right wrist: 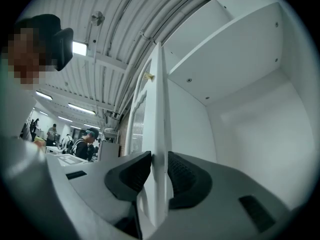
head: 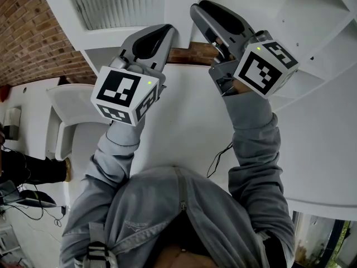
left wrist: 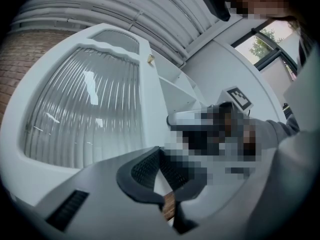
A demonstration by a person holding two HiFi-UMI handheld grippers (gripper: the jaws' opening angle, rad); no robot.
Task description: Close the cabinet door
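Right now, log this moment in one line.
door: open, edge-on | right gripper: fingers clamped on door edge | left gripper: raised beside it, fingers unclear

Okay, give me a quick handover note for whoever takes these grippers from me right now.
Left gripper: fingers look together, nothing held, beside the ribbed glass of the cabinet door.
Right gripper: fingers clamped on that door's free edge.
Door stands open, out from the cabinet.
Done: edge gripped. Left: swing it shut, let go.
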